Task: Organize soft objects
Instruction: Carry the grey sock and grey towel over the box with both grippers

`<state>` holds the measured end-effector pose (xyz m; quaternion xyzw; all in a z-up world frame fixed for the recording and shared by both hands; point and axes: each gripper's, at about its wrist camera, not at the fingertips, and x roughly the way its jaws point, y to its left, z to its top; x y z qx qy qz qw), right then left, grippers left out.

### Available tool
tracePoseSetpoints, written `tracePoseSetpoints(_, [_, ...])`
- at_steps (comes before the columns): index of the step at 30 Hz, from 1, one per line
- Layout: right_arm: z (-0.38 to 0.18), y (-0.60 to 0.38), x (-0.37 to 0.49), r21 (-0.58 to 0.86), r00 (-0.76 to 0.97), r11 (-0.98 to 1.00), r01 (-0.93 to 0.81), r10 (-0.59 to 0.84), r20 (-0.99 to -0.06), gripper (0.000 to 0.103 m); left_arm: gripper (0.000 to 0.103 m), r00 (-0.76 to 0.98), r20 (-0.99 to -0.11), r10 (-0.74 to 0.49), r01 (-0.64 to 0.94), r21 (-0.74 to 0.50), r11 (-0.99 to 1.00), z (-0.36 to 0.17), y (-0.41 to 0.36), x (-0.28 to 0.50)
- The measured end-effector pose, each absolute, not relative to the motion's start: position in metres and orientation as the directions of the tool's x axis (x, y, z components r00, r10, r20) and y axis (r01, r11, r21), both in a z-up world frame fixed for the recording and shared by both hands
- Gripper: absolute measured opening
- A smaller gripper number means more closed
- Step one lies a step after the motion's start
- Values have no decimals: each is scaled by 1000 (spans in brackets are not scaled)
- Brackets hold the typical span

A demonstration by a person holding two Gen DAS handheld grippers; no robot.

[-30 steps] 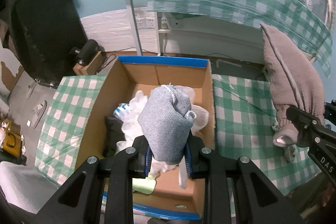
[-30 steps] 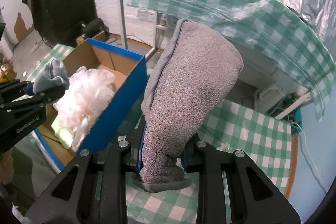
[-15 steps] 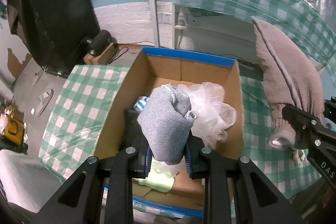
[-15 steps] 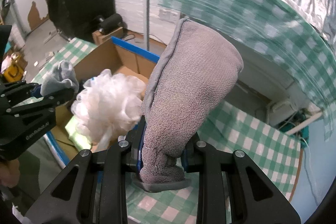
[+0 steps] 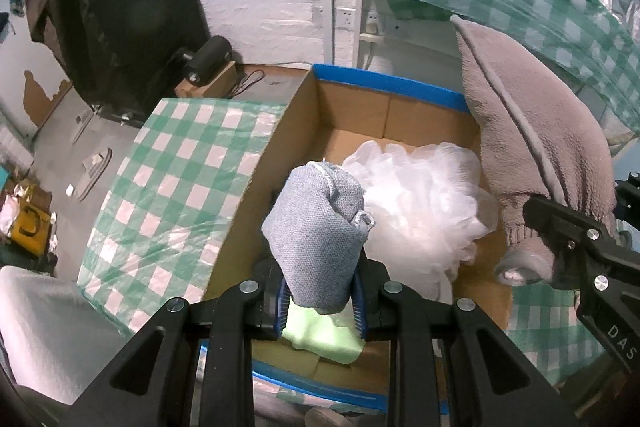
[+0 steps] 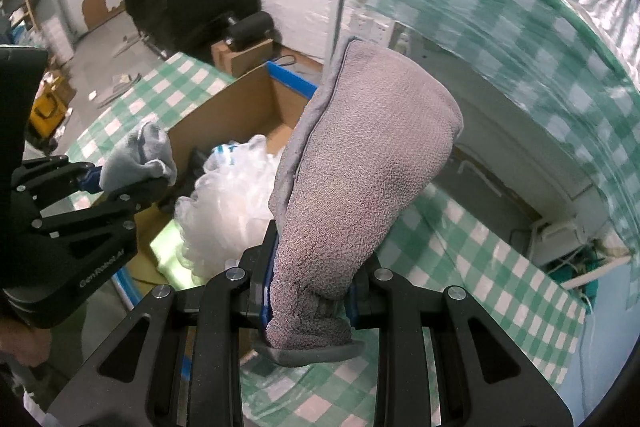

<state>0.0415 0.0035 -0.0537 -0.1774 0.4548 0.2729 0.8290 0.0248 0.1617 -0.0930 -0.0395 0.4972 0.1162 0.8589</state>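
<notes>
Left wrist view: close above the cardboard box (image 5: 360, 115), looking steeply down.
Right wrist view: from the box's right, facing down-left.
Shared: box (image 6: 240, 107), white mesh puff (image 5: 420, 203), checked worktop (image 6: 480, 259).

A makeshift workroom; peeling wall (image 5: 44, 95), checked plastic-covered tables (image 5: 172, 195), cluttered concrete floor (image 6: 100, 67).

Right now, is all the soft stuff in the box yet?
Not yet. The white pouf and green sponge are already in the box. The left gripper holds a grey cloth above it, and the right gripper holds a taupe towel. Both are left to drop in.
</notes>
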Motion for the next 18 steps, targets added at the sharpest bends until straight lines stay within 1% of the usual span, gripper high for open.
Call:
tracePoseSetpoints(8, [-61,25,48,-45,406,757,-652,299,-864,25,25,451,-877,165,-255,51,966,-104,173,26])
tracePoseSetpoints(18, [-74,42,66,0,330,721,-693,317,-889,25,26,428,-885,184,-272,68,960,-112,178,34])
